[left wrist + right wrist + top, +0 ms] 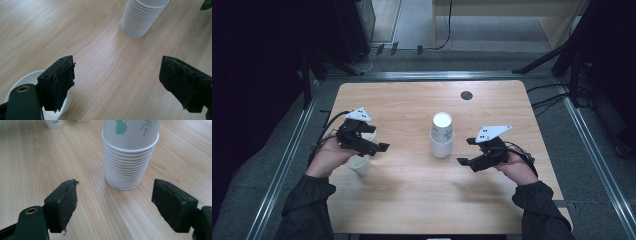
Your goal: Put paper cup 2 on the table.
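Observation:
A tall stack of white paper cups [442,136] stands upside down at the middle of the wooden table [412,200]; its top cup bears a leaf print. My left gripper [377,138] hovers left of the stack, open and holding nothing. Just beneath it stands a single white cup [360,165], mouth up. In the left gripper view that single cup [28,78] lies under the left jaw of my left gripper [117,65], with the stack [141,18] farther ahead. My right gripper [466,151] is open just right of the stack. In the right gripper view, the stack [130,160] stands just beyond my right gripper [115,186].
A small black round hole [466,95] marks the table's far side. Another white cup [55,123] shows at the top left of the right gripper view. Metal rails and cables run around the table on the floor.

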Available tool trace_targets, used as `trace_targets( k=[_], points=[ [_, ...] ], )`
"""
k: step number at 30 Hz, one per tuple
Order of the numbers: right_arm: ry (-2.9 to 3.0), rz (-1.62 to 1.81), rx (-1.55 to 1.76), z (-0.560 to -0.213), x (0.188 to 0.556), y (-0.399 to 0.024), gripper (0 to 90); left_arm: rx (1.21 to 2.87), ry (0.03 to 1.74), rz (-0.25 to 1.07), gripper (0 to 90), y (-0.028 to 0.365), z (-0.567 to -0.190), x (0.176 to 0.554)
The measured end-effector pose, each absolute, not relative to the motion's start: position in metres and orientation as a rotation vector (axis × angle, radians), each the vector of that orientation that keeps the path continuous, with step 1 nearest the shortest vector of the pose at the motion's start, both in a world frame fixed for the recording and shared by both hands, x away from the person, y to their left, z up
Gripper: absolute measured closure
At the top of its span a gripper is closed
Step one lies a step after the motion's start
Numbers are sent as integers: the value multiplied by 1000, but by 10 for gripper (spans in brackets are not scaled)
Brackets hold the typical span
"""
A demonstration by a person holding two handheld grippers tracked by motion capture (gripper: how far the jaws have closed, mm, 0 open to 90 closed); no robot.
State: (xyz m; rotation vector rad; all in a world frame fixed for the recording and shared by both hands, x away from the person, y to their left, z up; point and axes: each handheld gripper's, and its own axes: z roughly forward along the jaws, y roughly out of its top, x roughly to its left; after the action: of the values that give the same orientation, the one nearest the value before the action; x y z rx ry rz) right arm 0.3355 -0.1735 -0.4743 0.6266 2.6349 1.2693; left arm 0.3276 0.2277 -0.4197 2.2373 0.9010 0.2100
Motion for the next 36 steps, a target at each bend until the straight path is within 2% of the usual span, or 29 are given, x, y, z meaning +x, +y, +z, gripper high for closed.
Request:
trace_targets(
  k=[16,36],
  points=[
    [2637,1259,634,-477,331,-176,209,2185,869,186,130,181,-433,331],
    [2655,1242,609,-480,327,-175,209,2224,859,224,131,137,-455,326]
  ],
)
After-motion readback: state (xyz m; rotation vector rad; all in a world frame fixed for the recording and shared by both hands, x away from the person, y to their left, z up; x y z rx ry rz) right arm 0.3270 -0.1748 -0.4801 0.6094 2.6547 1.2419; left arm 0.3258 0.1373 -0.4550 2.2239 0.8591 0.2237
